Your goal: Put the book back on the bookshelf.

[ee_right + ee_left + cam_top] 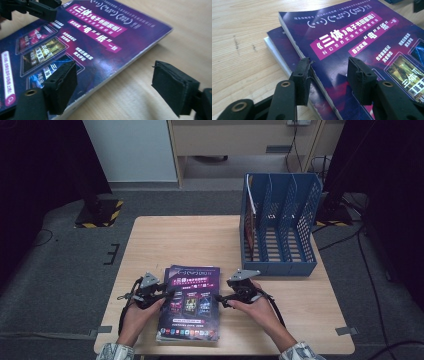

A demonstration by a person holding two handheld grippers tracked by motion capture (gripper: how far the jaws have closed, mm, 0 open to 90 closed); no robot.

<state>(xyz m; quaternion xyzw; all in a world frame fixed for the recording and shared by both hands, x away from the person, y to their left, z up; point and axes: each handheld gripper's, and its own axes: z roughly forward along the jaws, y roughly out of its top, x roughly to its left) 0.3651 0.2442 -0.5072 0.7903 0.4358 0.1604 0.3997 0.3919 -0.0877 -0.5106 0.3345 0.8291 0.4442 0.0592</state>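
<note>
**Both claws at the purple book**

While the stack of books lies at the near edge of the worktop (150,235), I hold one claw at each of its long sides; the top book (192,300) has a purple cover with white and pink lettering, and it sits slightly askew on the book beneath it (279,41), whose corner juts out on my left claw's side. My left claw (329,72) straddles that side's edge of the top book; one jaw sits at the page edge and the other over the cover, and I cannot tell whether the pads press on it. My right claw (125,85) stands open at the opposite edge; one jaw hangs over the cover, the other over bare wood, with the book's edge between them and neither pad pressing. Farther back on the right stands a blue file rack (280,220), well apart from the books.
</note>
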